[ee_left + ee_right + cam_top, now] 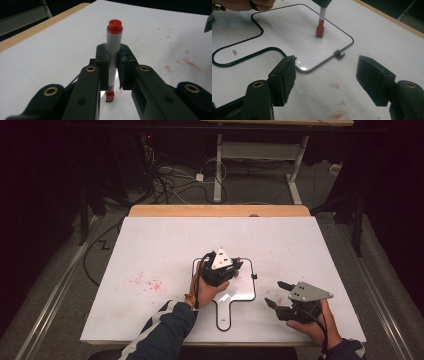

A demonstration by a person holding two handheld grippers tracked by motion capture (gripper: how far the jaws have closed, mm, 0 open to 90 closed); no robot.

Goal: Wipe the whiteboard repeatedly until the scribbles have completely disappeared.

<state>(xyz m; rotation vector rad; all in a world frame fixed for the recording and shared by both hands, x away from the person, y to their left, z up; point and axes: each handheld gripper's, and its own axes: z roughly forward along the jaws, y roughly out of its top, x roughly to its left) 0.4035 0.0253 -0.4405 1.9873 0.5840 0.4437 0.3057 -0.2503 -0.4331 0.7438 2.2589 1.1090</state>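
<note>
The left gripper [226, 266] is pinching a marker [113, 52] between its jaws. The marker is white with a red cap on top, and it stands nearly upright. Its red lower end [320, 30] touches the whiteboard [287, 32], or is just above it; the pictures do not settle which. The whiteboard is small, with a black edge and a handle that points to the near side. It lies flat on the white table [150, 245], close to the middle. The right gripper [278, 296] rests near the right side of the board, and its jaws are spread with nothing between them. Red stains [145, 282] are on the table, left of the board.
</note>
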